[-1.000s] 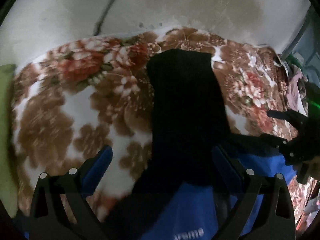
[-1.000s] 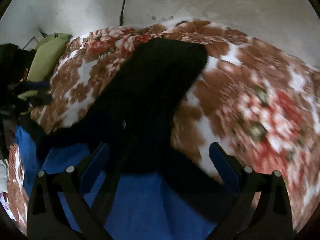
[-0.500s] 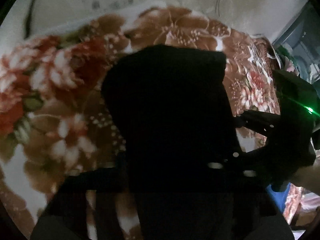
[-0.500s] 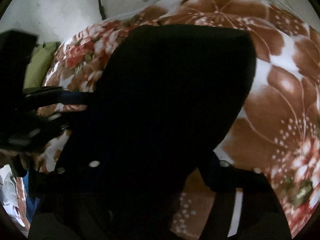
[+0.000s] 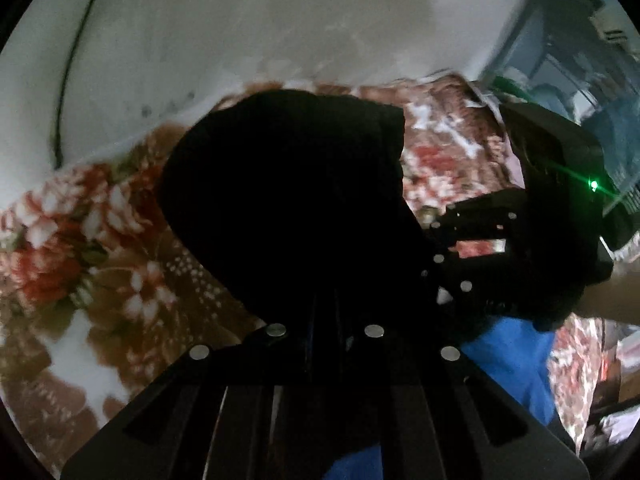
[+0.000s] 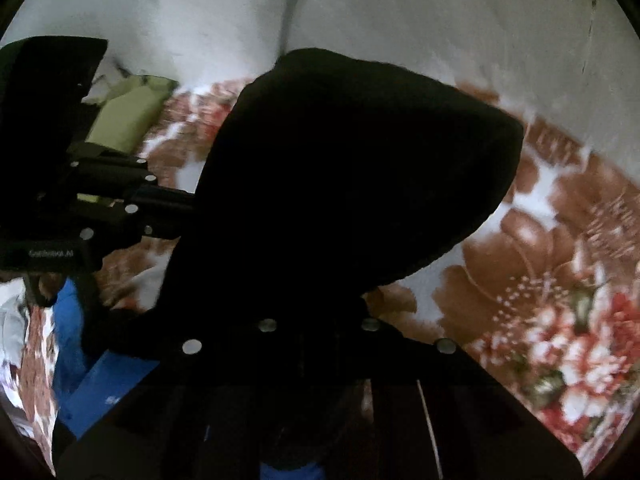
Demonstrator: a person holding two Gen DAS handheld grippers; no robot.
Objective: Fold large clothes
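1. The black garment (image 5: 288, 200) hangs in a dark fold in front of both cameras, above the floral blanket (image 5: 100, 264) that covers the bed; its far rounded edge reaches toward the pale wall (image 5: 260, 20) behind the blanket.
2. The left gripper (image 5: 324, 320) has just been closing, and its fingers are now pressed together on the black garment's near edge, with the cloth between them.
3. The right gripper (image 6: 320, 320) has likewise just been closing; its fingers pinch the same garment at its near edge.
4. In the left wrist view the right gripper (image 5: 452, 240) meets the black garment's right side, a green light glowing on its body.
5. In the right wrist view the left gripper (image 6: 168, 208) meets the garment's left side.
6. A blue cloth (image 5: 516, 360) lies on the blanket below and to the right of the black garment.
7. A green pillow (image 6: 124, 120) sits on the bed to the left of the garment, near the wall.
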